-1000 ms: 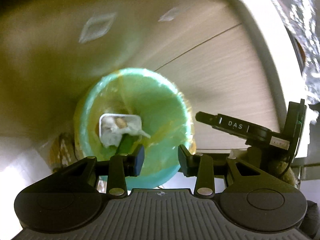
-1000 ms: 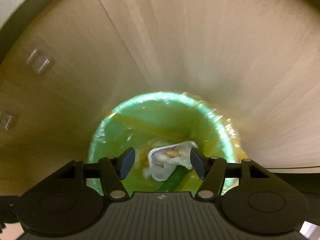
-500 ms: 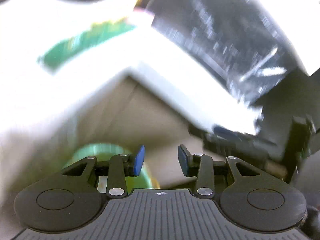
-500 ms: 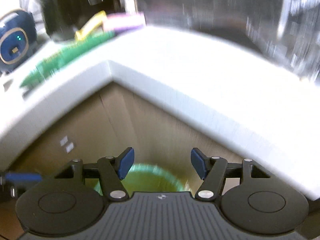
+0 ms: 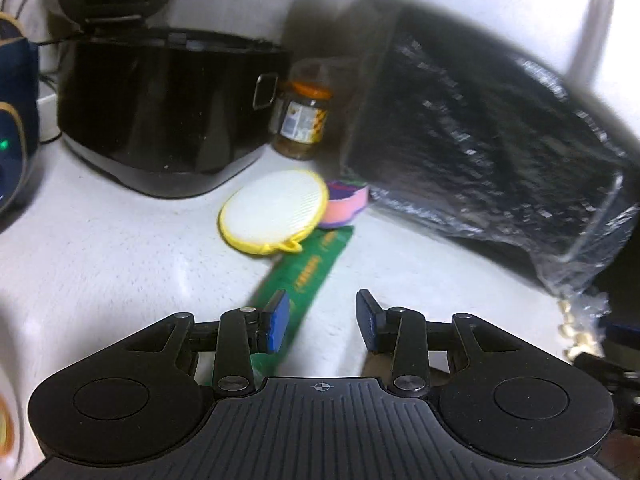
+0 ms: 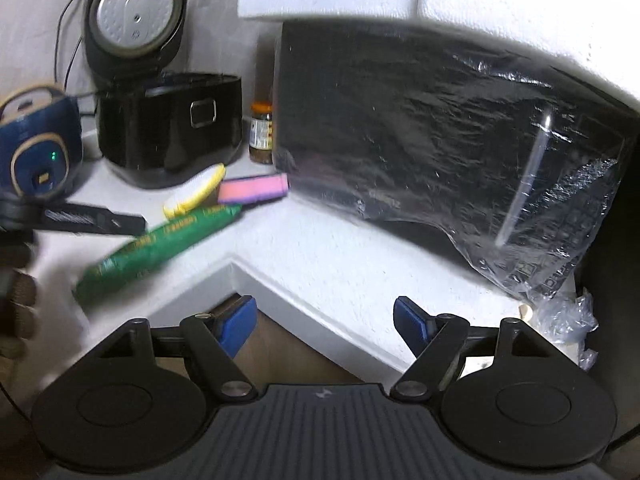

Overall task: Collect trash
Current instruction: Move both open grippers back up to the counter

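Observation:
A long green wrapper (image 5: 310, 272) lies flat on the white counter (image 5: 120, 248). It also shows in the right wrist view (image 6: 160, 244). My left gripper (image 5: 322, 320) is open and empty, low over the counter, with the wrapper's near end running under its left fingertip (image 5: 276, 318). My right gripper (image 6: 324, 322) is open and empty, hovering at the counter's inner corner edge (image 6: 236, 264), right of the wrapper. The left gripper shows at the left of the right wrist view (image 6: 96, 218).
A black rice cooker (image 5: 168, 104) with its lid up, a jar (image 5: 304, 120), a yellow-rimmed round pad (image 5: 272, 208) and a pink sponge (image 5: 344, 204) stand behind the wrapper. A plastic-wrapped black appliance (image 6: 440, 140) fills the right. A blue device (image 6: 36, 148) sits far left.
Both grippers have risen from the green bin below the counter, where a white tray and trash lay, up to counter level. Both stay open and empty.

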The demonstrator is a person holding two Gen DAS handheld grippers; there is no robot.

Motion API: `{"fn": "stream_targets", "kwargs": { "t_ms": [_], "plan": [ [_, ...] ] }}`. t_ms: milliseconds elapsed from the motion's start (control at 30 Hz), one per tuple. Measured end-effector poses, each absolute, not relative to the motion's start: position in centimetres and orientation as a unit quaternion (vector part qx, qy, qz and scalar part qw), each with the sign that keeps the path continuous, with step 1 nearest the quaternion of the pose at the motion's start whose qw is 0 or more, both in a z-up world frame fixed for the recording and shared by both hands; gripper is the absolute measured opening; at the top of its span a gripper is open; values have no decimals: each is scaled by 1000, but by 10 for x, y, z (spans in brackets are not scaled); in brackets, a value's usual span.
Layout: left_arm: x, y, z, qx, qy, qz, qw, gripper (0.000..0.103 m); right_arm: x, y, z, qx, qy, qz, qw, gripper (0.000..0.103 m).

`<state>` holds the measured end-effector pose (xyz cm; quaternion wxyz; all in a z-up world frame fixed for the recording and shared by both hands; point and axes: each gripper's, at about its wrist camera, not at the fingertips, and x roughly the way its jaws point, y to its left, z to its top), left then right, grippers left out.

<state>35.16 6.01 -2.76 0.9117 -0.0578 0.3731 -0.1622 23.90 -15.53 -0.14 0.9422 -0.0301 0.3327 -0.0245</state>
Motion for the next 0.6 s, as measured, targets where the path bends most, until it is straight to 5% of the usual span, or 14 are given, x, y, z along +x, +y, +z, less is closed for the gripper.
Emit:
{"fn": "stream_targets", "kwargs": {
  "t_ms": [500, 600],
  "plan": [
    [369, 32, -71, 2, 419, -102, 902, 41, 284, -183, -10, -5, 355, 24, 935, 76],
    [364, 34, -71, 1, 421, -91, 903, 32, 292, -193, -10, -8, 347, 55, 936, 76]
  ]
}}
